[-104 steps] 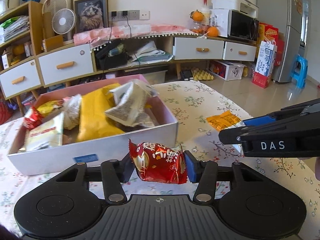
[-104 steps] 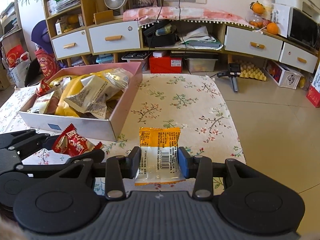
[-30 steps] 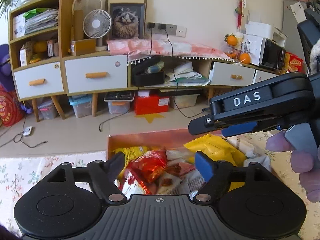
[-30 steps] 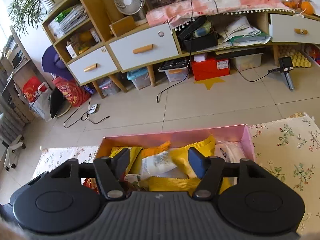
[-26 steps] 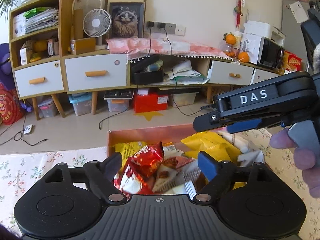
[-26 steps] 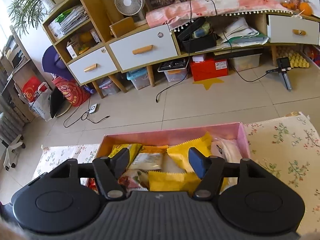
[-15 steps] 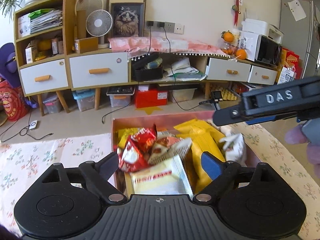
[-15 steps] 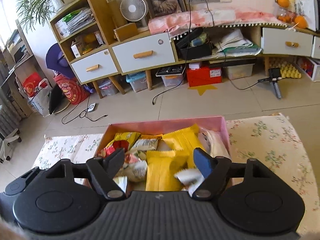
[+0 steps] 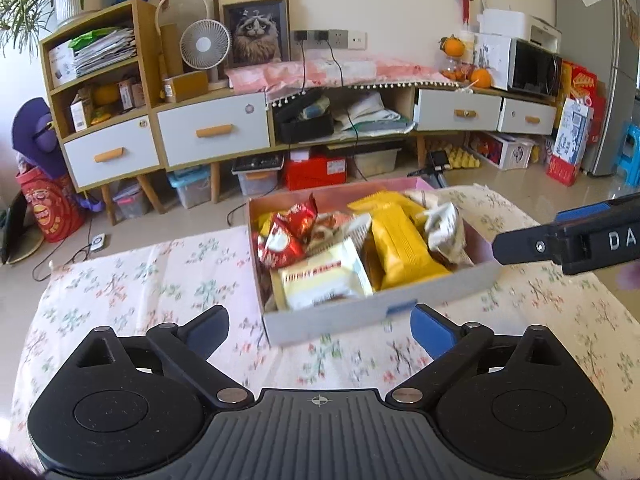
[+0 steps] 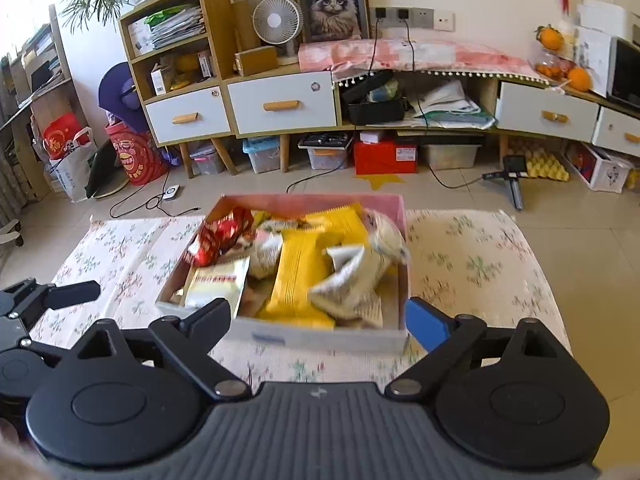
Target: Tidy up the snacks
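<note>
Since nothing loose showed on the floral bench [image 9: 132,276], this looked like the between-pickups step: every snack sat piled in the pink box [image 9: 376,312] mid-frame. Both the left claw [image 9: 320,330] and right claw [image 10: 318,320] were spreading, empty. Next move probably needed another stray snack, if any.

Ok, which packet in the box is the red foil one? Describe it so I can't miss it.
On the floral tablecloth sits the pink-lined snack box. The red foil packet lies in its far left corner, crinkled, shiny red with white print, beside a cream packet and yellow packets.
</note>
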`<action>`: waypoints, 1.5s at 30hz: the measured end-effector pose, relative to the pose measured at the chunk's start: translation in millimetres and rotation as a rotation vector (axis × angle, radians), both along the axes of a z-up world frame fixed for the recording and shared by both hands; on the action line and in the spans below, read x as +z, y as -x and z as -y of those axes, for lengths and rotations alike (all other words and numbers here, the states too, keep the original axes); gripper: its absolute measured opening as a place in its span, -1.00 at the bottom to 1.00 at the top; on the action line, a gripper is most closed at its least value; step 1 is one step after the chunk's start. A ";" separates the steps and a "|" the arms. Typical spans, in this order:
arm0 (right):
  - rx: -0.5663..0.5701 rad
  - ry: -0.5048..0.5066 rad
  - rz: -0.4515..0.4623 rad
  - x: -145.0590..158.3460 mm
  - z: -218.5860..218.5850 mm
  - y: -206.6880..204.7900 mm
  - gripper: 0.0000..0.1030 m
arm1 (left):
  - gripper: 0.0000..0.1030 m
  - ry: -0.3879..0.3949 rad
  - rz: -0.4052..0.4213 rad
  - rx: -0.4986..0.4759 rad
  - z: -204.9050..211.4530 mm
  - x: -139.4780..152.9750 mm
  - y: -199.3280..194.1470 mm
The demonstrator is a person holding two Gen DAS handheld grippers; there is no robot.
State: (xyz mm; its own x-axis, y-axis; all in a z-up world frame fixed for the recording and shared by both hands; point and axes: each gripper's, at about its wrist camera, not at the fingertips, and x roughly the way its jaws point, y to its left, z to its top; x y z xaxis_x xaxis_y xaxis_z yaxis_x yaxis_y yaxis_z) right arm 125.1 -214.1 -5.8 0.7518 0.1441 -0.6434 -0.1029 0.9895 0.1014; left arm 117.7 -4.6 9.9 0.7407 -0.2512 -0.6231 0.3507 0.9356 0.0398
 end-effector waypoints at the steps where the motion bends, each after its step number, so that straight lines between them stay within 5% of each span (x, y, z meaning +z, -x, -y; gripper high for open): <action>1: -0.005 0.006 -0.003 -1.4 -0.3 5.0 0.86 | 0.93 -0.004 -0.006 0.002 0.2 0.0 5.1; 18: -0.013 0.071 -0.015 -18.9 -9.7 58.3 0.99 | 1.00 0.012 -0.105 0.147 -22.3 -5.2 57.4; 45: -0.012 0.145 -0.019 -30.6 -33.1 73.8 0.99 | 1.00 -0.072 -0.148 0.217 -16.3 -8.7 68.1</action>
State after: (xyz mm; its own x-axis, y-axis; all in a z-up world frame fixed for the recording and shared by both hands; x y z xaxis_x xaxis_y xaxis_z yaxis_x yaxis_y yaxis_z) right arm 51.3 -180.9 -36.4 0.7404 0.0400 -0.6710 -0.0907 0.9950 -0.0408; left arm 49.5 11.7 1.2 0.6721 -0.0481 -0.7389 0.1495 0.9862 0.0718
